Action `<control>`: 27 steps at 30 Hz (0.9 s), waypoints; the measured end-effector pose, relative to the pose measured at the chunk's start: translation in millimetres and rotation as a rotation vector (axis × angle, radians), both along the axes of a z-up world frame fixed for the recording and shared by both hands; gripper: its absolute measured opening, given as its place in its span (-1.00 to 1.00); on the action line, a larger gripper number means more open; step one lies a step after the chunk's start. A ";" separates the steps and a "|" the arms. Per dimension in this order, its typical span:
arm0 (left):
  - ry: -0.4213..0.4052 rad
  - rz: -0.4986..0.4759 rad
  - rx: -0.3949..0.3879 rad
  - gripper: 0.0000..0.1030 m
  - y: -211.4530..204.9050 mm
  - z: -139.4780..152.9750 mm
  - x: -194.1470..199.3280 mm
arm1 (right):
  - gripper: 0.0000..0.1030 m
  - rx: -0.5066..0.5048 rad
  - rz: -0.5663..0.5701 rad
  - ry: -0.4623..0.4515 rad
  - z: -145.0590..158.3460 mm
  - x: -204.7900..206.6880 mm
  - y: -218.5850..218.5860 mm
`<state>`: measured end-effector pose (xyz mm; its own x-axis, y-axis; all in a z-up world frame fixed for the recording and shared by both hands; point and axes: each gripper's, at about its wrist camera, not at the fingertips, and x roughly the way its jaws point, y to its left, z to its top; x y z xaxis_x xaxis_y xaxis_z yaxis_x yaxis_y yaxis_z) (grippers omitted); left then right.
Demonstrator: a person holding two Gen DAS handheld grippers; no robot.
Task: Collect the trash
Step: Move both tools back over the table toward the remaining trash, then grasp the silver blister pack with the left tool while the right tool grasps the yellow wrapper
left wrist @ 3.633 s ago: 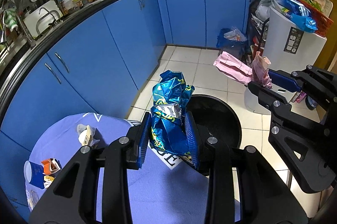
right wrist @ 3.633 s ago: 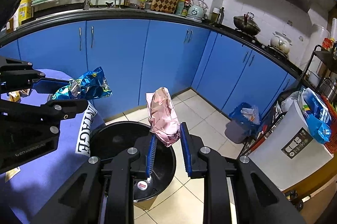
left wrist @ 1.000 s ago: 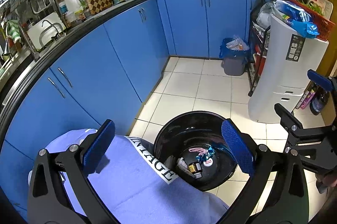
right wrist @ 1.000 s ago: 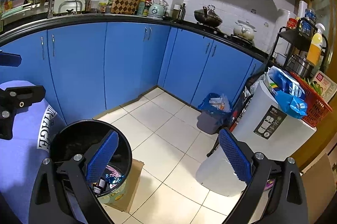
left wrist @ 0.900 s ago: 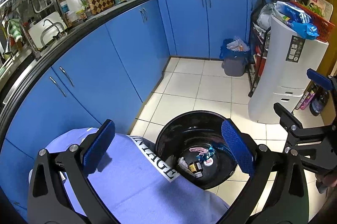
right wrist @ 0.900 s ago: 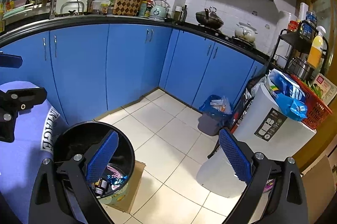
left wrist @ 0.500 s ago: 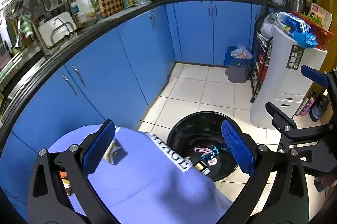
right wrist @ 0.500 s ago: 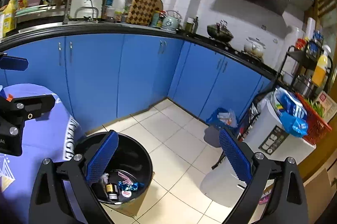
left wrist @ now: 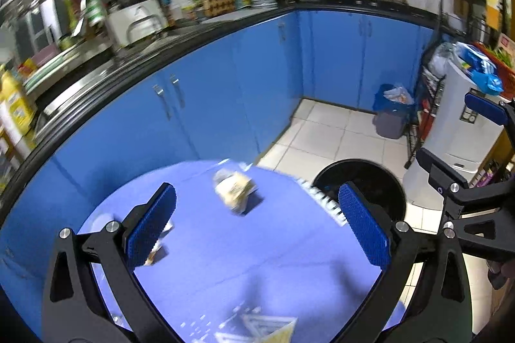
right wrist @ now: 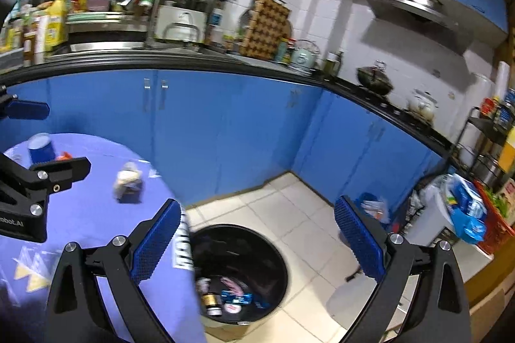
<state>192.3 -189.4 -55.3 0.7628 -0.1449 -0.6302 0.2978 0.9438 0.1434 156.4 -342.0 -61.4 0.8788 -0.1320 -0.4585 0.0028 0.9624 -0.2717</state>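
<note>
My left gripper (left wrist: 257,227) is open over the round table with the purple cloth (left wrist: 244,262). A crumpled beige wrapper (left wrist: 234,190) lies on the cloth just beyond its fingers. More paper scraps (left wrist: 157,241) sit beside the left finger. My right gripper (right wrist: 254,243) is open above the black bin (right wrist: 257,243), which holds a pink wrapper (right wrist: 232,283), a blue wrapper (right wrist: 238,298) and a small jar. The same beige wrapper (right wrist: 127,180) and a blue cup (right wrist: 40,146) show on the table in the right wrist view. The bin (left wrist: 370,182) stands right of the table.
Blue cabinets (left wrist: 244,79) under a black counter curve behind the table. A small bin with a blue bag (left wrist: 392,111) stands on the tiled floor by a wire rack. A white appliance (left wrist: 450,130) carrying blue packets is at right. Printed paper (left wrist: 257,327) lies at the table's near edge.
Both grippers let go of their wrappers, which now lie in the bin. Both views have since swung left, from the bin toward the table, and the frames are motion-blurred.
</note>
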 end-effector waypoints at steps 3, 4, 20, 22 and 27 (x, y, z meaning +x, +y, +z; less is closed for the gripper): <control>0.011 0.061 0.010 0.93 33.9 -8.5 -8.7 | 0.82 0.011 0.056 0.021 -4.3 2.4 27.3; 0.012 0.075 0.015 0.93 42.3 -10.6 -11.4 | 0.82 0.012 0.076 0.028 -6.5 3.3 38.5; 0.117 0.405 0.048 0.93 209.9 -77.8 -48.7 | 0.82 -0.060 0.343 0.151 -54.5 19.8 188.1; 0.124 0.435 0.050 0.93 226.2 -85.9 -53.7 | 0.82 -0.070 0.369 0.173 -62.8 22.2 203.5; 0.162 0.457 0.019 0.93 263.1 -107.8 -62.0 | 0.82 -0.074 0.409 0.225 -80.9 28.7 230.6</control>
